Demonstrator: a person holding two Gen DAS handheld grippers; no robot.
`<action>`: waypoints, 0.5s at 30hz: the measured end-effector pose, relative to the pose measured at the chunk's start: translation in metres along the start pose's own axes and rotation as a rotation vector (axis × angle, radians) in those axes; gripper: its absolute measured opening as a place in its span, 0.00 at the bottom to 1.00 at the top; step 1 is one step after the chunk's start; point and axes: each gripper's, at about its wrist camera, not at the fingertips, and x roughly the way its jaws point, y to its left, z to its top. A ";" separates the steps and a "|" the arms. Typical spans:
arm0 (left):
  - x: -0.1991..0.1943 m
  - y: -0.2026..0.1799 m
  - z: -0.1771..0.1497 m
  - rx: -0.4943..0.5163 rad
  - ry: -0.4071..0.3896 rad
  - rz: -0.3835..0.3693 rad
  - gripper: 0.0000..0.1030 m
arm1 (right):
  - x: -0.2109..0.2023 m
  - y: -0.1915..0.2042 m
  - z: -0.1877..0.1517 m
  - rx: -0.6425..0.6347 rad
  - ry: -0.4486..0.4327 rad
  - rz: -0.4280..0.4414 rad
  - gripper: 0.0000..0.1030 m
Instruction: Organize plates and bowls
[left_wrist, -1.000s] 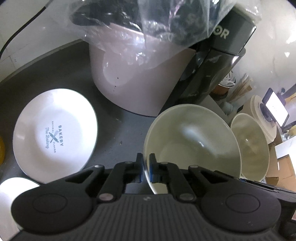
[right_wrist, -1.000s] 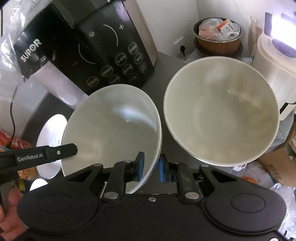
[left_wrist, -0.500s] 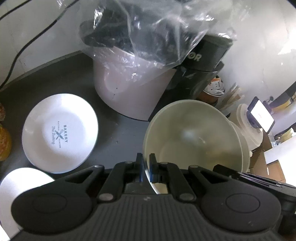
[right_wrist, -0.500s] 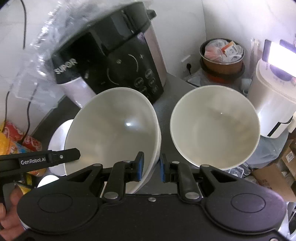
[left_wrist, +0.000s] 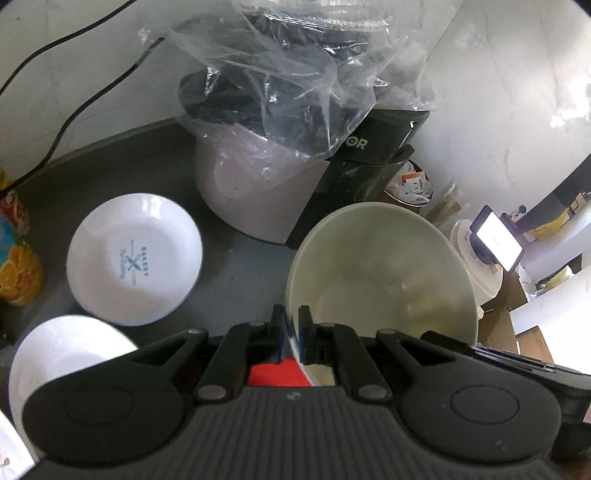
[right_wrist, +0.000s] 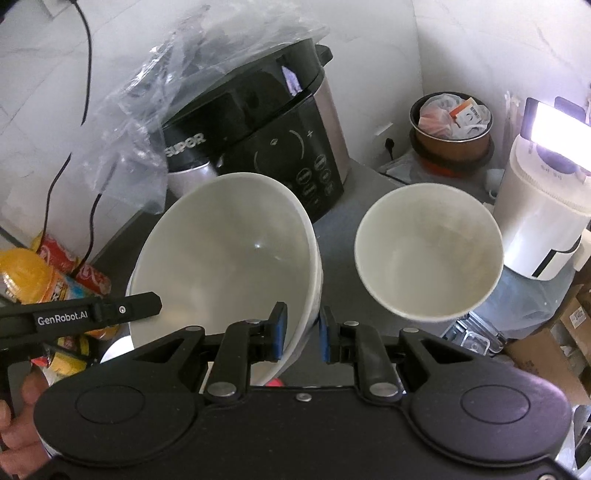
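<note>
My left gripper (left_wrist: 291, 332) is shut on the rim of a cream bowl (left_wrist: 380, 280) and holds it above the dark counter. In the right wrist view that bowl (right_wrist: 225, 258) sits between my right gripper's pads, with the gripper (right_wrist: 301, 332) around its rim; a gap shows beside the right pad (right_wrist: 325, 334). A second cream bowl (right_wrist: 428, 251) stands on the counter to the right. A white plate with blue "BAKERY" print (left_wrist: 135, 254) lies on the counter at the left. Another white dish (left_wrist: 66, 362) lies at the lower left.
A black SUPOR cooker (right_wrist: 266, 125) under a clear plastic bag (left_wrist: 295, 70) stands behind the bowls. A brown pot of packets (right_wrist: 452, 129) and a white appliance (right_wrist: 539, 225) stand at the right. Drink bottles and cans (right_wrist: 40, 273) stand at the left. Cables run along the wall.
Both grippers have risen and drawn back, lifting the held bowl with them; the counter, plate and second bowl look smaller and farther. The right jaws have widened slightly.
</note>
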 end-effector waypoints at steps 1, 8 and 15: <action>-0.003 0.001 -0.002 -0.001 0.001 0.002 0.05 | -0.003 0.003 -0.004 -0.003 0.003 0.001 0.18; -0.022 0.016 -0.020 -0.016 0.006 0.002 0.05 | -0.009 0.016 -0.024 -0.011 0.034 0.018 0.18; -0.021 0.035 -0.042 -0.032 0.051 0.021 0.05 | -0.003 0.028 -0.050 -0.016 0.085 0.012 0.18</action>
